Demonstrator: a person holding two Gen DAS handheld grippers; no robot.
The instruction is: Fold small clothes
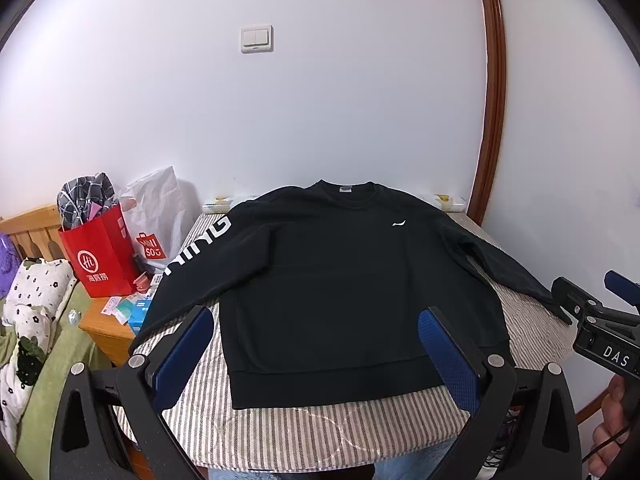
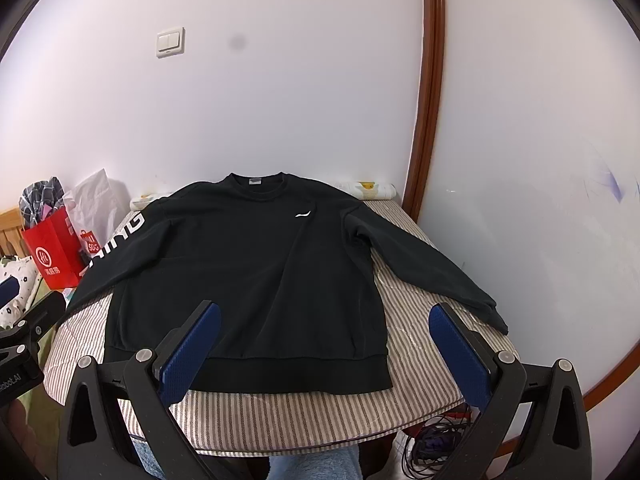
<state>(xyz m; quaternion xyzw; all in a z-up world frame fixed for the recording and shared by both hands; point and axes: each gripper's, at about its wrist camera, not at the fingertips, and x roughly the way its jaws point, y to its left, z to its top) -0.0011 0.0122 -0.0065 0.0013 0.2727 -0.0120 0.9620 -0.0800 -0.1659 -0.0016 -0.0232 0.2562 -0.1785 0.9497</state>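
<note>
Left wrist view: a black sweatshirt [image 1: 328, 280] lies spread flat, front up, on the striped surface [image 1: 320, 432], with its collar toward the white wall and its hem toward the camera. A small white logo sits on the chest, and white letters run down the sleeve that hangs off the surface's edge on the picture's left. The other sleeve stretches out to the picture's right of the sweatshirt's body, its cuff near the right tongs [image 1: 592, 292], which come in from that edge with a hand below them; how far those stand apart cannot be told from here. The left tongs [image 1: 316, 356] stand wide, holding nothing, their blue pads [image 1: 448, 360] hovering on either side of the sweatshirt's hem. Left of the sweatshirt stand a red paper bag [image 1: 100, 256] with checked cloth in it and a white plastic bag [image 1: 160, 216]. On the wall above the sweatshirt is a light switch [image 1: 257, 39].

Right wrist view: the same sweatshirt [image 2: 248, 280] lies flat on the striped surface [image 2: 312, 420], both sleeves spread outward. The right tongs [image 2: 324, 352] are wide and empty, one blue pad over the hem's left part, the other beyond the sweatshirt's right edge, over bare striped cloth. The left tongs [image 2: 20, 320] show partly at the picture's left edge, beside the lettered sleeve. A brown door frame [image 2: 430, 100] rises behind the sweatshirt's right sleeve.
</note>
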